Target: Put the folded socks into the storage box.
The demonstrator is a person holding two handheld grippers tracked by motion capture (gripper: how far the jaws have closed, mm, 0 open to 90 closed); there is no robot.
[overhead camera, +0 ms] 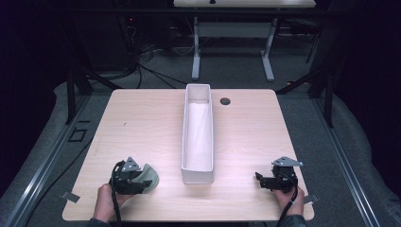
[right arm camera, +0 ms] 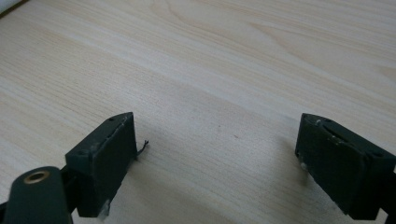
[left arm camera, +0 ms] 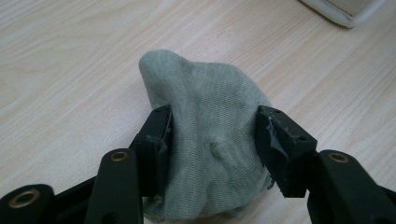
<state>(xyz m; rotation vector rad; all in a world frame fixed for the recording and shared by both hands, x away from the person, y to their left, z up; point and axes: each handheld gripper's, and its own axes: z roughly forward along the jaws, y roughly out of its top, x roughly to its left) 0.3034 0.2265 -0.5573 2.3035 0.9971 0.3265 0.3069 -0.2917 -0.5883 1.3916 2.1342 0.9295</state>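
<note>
A grey-green sock [left arm camera: 210,140], or perhaps a cloth, lies bunched on the surface [overhead camera: 142,127], clamped by the left gripper [left arm camera: 212,140] left of the long white bin [overhead camera: 197,137]. The right gripper [right arm camera: 215,154] gapes wide, holding nothing.

Sock [left arm camera: 212,154] lower edge cut off by frame, bin [left arm camera: 343,10] corner cropped at top, small dark disc [overhead camera: 225,101] on surface unidentifiable

A long white bin [overhead camera: 197,137] stands lengthwise down the middle of the table [overhead camera: 142,123], running from 12 to 6 o'clock and walling the two halves apart. Bare wood lies open at 9 and at 3 o'clock. A small dark disc [overhead camera: 225,101] sits just beside the bin near 1 o'clock.
</note>
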